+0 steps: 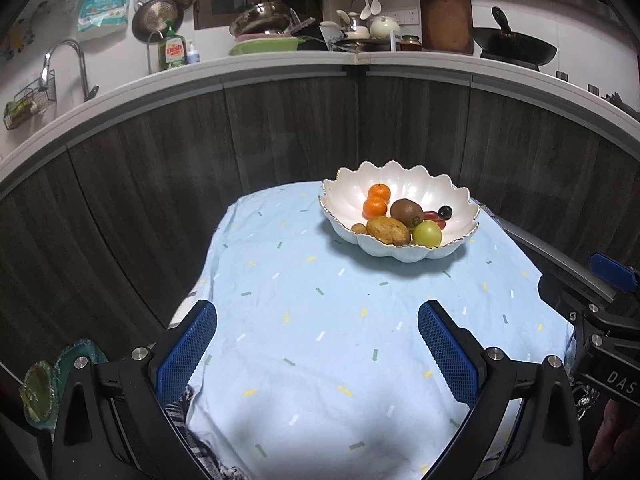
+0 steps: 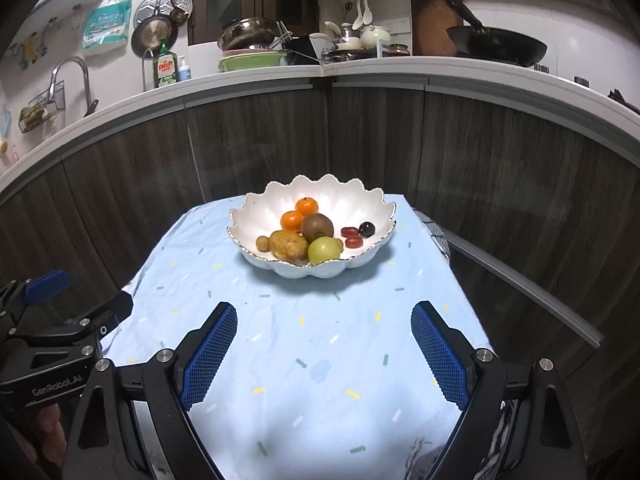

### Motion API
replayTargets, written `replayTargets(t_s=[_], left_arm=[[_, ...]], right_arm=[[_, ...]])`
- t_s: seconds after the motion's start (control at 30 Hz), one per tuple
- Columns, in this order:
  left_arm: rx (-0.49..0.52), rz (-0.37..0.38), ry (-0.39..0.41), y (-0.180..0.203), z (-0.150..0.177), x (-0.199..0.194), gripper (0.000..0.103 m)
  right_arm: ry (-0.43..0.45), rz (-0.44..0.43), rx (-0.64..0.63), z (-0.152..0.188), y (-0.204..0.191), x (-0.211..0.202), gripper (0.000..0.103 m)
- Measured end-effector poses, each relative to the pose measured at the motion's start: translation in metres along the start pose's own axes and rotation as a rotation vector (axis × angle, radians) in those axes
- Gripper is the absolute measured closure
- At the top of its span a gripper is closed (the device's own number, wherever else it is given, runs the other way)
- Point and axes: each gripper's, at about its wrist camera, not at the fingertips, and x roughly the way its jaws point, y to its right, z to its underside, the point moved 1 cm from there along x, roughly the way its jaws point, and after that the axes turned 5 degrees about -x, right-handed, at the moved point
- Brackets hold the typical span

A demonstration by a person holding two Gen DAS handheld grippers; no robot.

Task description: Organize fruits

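A white scalloped bowl (image 1: 452, 200) stands at the far end of a table under a light blue cloth (image 1: 320, 320). It holds two oranges (image 1: 376, 200), a kiwi (image 1: 406, 210), a yellow-brown fruit (image 1: 388, 230), a green fruit (image 1: 427, 233), red dates (image 1: 434, 216) and a dark grape (image 1: 445, 211). The bowl (image 2: 256, 208) and its fruits also show in the right wrist view. My left gripper (image 1: 318, 320) is open and empty over the near cloth. My right gripper (image 2: 324, 320) is open and empty, also short of the bowl.
Dark wood cabinet fronts (image 1: 280, 128) curve behind the table. The counter above carries a wok (image 1: 516, 46), cutting board (image 1: 446, 18), dishes and a tap (image 1: 68, 64). A green glass dish (image 1: 44, 388) sits at the left, off the table.
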Motion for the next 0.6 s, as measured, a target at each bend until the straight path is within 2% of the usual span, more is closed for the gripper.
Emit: replayTargets(t_s=[0.27, 0.6], left_arm=[[-0.010, -0.026, 0.043, -0.010, 0.009, -0.021, 0.001], [-0.006, -0.022, 0.112, -0.010, 0.016, -0.041, 0.001]], right_arm=[[0.017, 0.007, -0.015, 0.012, -0.005, -0.016, 0.013], [0.072, 0.042, -0.014, 0.019, -0.002, -0.036, 0.013]])
